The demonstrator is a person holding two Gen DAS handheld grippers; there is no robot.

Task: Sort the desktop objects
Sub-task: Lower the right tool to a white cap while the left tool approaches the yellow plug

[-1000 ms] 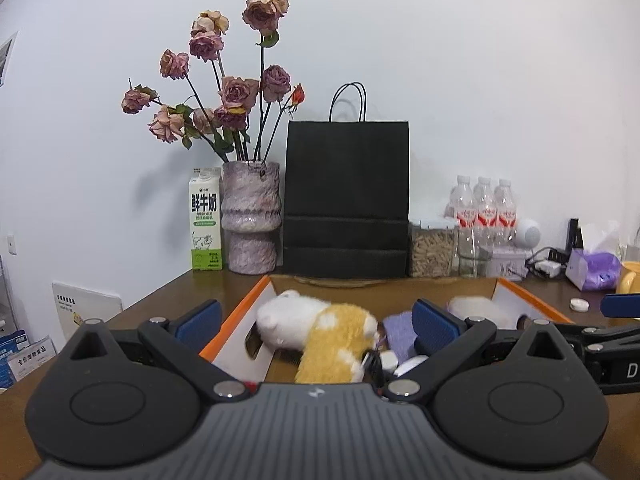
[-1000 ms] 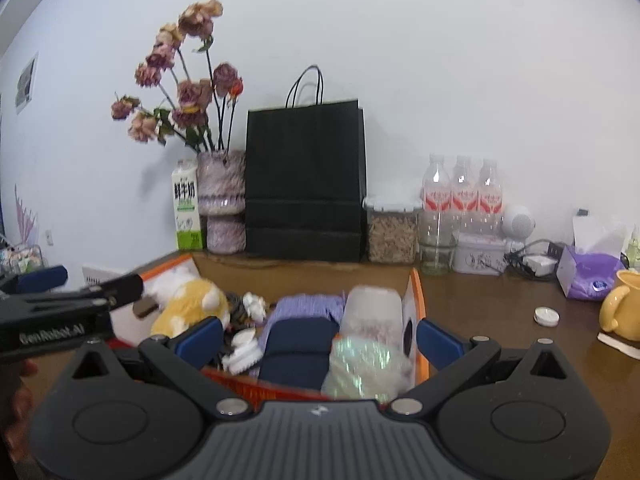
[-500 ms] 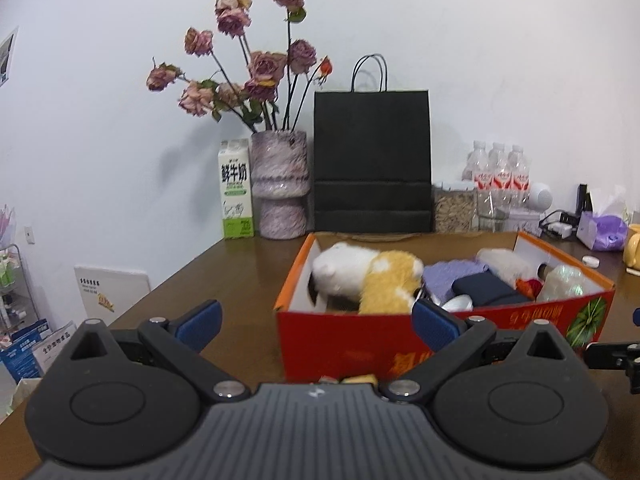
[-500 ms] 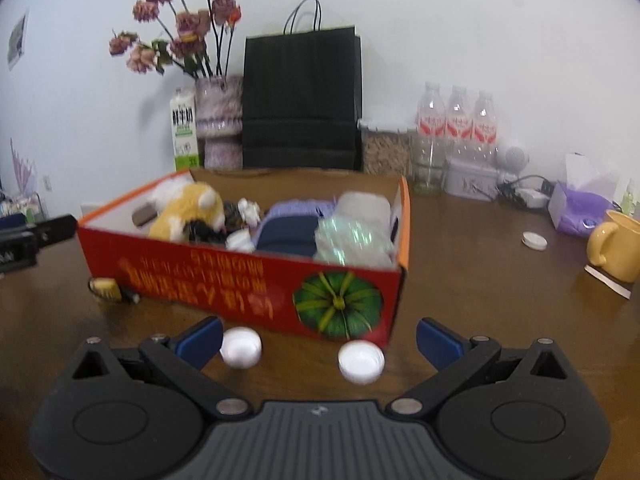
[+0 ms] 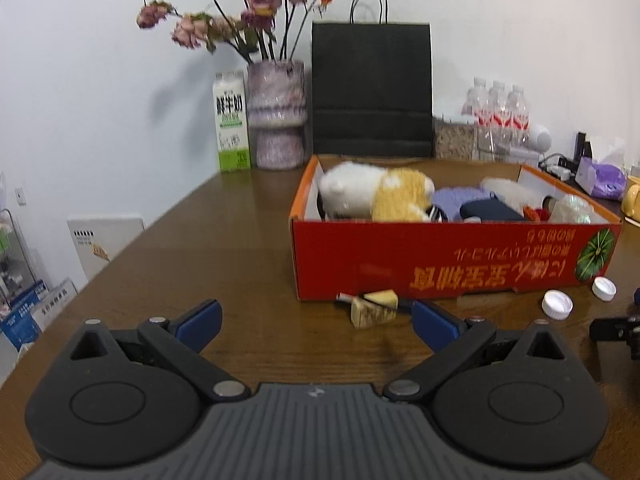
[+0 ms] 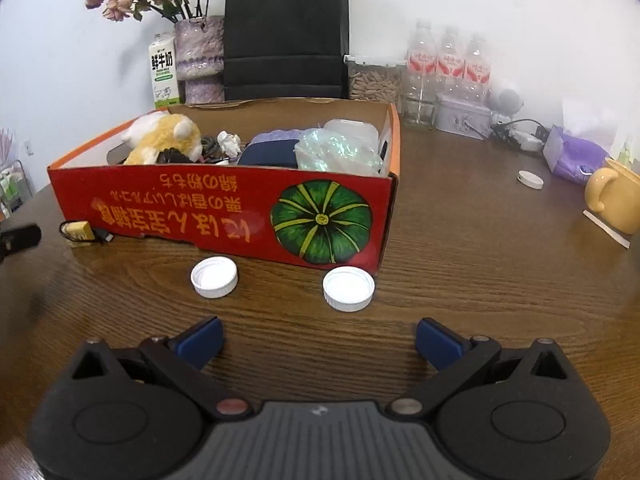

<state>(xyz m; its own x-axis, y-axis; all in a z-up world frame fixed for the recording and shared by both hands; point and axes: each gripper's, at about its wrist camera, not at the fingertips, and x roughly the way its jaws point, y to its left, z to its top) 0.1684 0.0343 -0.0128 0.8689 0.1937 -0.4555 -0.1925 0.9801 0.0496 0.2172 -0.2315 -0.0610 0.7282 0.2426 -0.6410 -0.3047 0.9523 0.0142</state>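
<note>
A red cardboard box [image 5: 452,264] [image 6: 224,212] sits on the brown wooden table, filled with a white-and-yellow plush toy [image 5: 376,196] [image 6: 164,140], purple and navy cloth, and a crinkly clear bag [image 6: 336,152]. Two white bottle caps [image 6: 214,277] [image 6: 349,289] lie in front of it; both caps [image 5: 557,305] [image 5: 604,289] also show in the left wrist view. A small yellow block with a black cable [image 5: 374,308] [image 6: 80,232] lies by the box's front. My left gripper [image 5: 316,320] is open just short of the yellow block. My right gripper [image 6: 318,338] is open, low over the table, just before the caps.
Along the wall stand a milk carton [image 5: 232,120], a vase of dried roses [image 5: 276,116], a black paper bag [image 5: 372,88], water bottles [image 6: 448,64] and a grain jar [image 6: 374,80]. A yellow mug [image 6: 616,196], purple tissue pack [image 6: 576,156] and third cap [image 6: 530,179] sit at right.
Both grippers have pulled back from above the box and dropped low toward the table. The box front, the caps and the yellow block have come into view. Both stay open.
</note>
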